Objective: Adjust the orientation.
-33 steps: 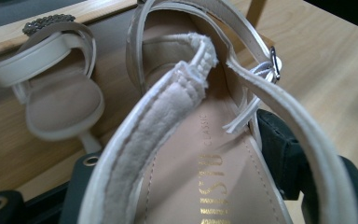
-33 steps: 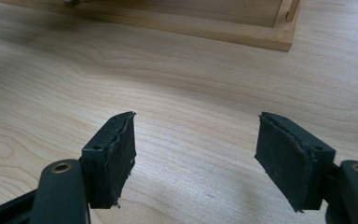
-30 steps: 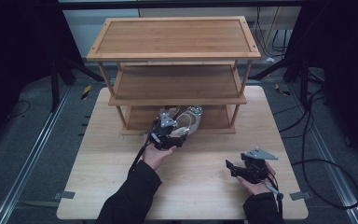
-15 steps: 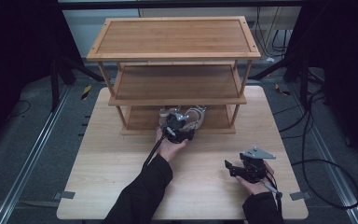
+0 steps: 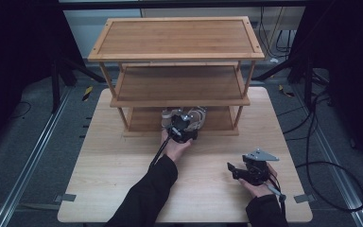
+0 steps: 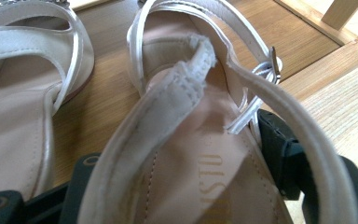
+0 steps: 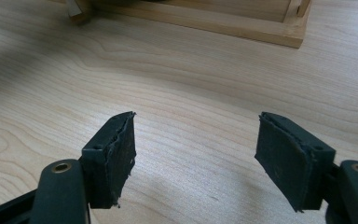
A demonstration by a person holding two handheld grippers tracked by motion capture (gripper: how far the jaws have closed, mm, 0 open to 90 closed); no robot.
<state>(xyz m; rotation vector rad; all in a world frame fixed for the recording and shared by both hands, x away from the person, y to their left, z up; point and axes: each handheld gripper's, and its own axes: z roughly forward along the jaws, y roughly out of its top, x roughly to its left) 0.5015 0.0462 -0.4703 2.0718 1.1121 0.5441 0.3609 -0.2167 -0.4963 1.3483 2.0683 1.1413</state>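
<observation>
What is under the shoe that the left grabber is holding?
Under the held sandal lies the rack's bottom shelf, beside a second sandal. The sole covers the wood right beneath it, so that part stays hidden.

Both forearms wear dark, near-black long sleeves [image 5: 146,198]. The left gripper [image 5: 183,128] and the right gripper [image 5: 240,171] are black; the right carries a grey three-cornered plate [image 5: 261,155] on top, and a cable [image 5: 275,190] trails from it. Its square black pads [image 7: 114,156] have rough, frayed edges, on arms with brass-ringed holes [image 7: 61,167].
</observation>
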